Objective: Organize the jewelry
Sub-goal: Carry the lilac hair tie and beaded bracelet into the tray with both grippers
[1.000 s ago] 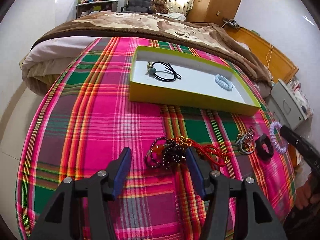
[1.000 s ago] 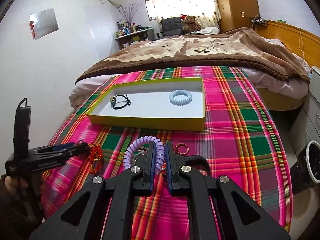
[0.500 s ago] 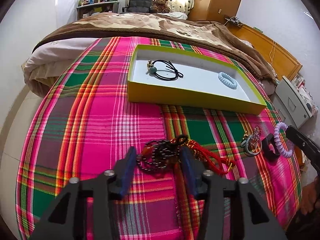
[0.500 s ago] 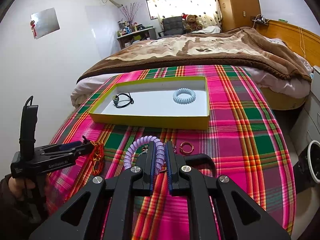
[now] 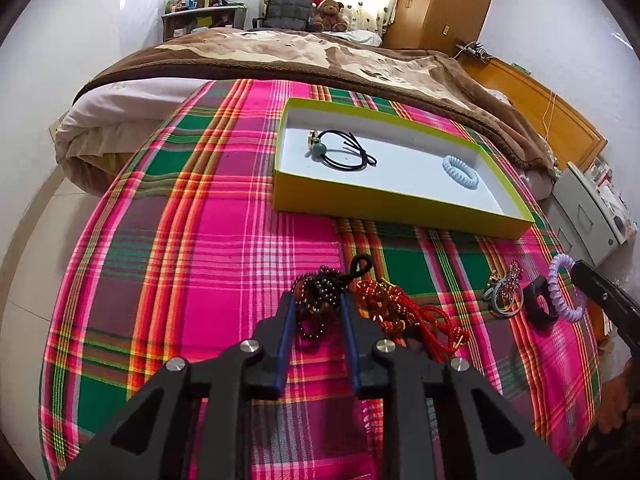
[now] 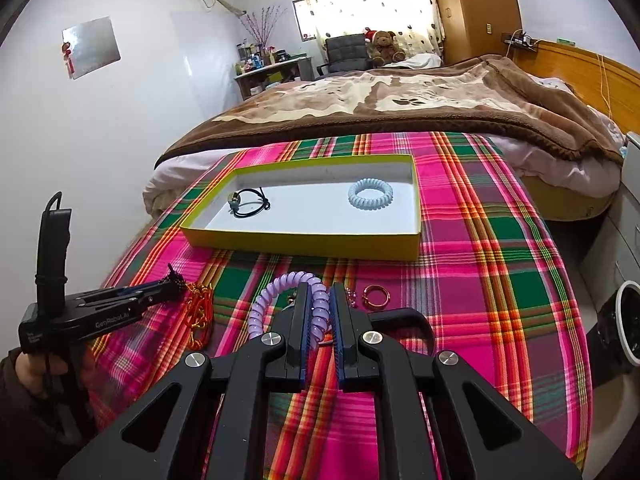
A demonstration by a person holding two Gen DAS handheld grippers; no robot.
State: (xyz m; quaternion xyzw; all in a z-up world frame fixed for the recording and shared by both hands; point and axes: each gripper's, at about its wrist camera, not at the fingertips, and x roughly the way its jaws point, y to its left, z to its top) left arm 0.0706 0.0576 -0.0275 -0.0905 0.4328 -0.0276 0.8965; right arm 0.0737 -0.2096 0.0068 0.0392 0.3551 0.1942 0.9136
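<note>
Purple coil hair tie (image 6: 316, 308) is pinched tight in your right tongs (image 6: 320, 312), hovering over the plaid surface (image 5: 192, 240). Your left tongs (image 5: 318, 312) have just been closing around the dark bead bracelet (image 5: 320, 296); can't tell if the pads actually press it yet. Red beaded string (image 5: 404, 312) is half hidden behind that right finger. Small bits near the black band (image 5: 538, 308) are hard to make out. Further back, the yellow-green tray (image 6: 304, 244) holds a black cord (image 5: 348, 152) and pale blue coil (image 6: 370, 194), with bare floor between them.
</note>
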